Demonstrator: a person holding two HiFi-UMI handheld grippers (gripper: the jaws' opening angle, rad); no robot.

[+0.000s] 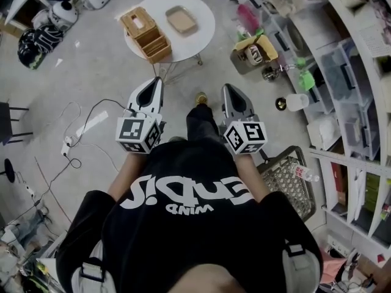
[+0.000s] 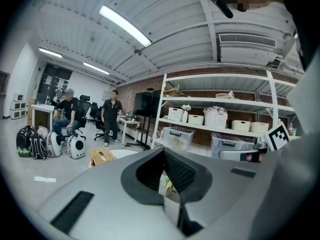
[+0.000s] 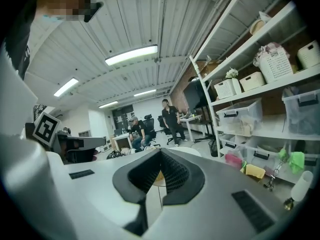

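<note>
A person in a black shirt holds both grippers out at waist height over the concrete floor. My left gripper [image 1: 157, 82] points toward a round white table [image 1: 198, 38]; its jaws meet at the tip with nothing between them. My right gripper [image 1: 225, 88] is level with it, a shoe-width to the right, also shut and empty. On the table stand a wooden slatted box [image 1: 145, 34] and a tan tray [image 1: 181, 19]. In the left gripper view the shut left gripper [image 2: 164, 151] has the box [image 2: 101, 156] beyond it. The right gripper view shows the right gripper [image 3: 160, 152] with its jaws together.
White shelving [image 1: 345, 78] with clear bins runs down the right side. A wire basket [image 1: 286, 179] holding a bottle sits on the floor at the right. Cables and a power strip [image 1: 67, 144] lie at the left. Backpacks [image 1: 33, 44] and two people [image 2: 110, 115] are farther off.
</note>
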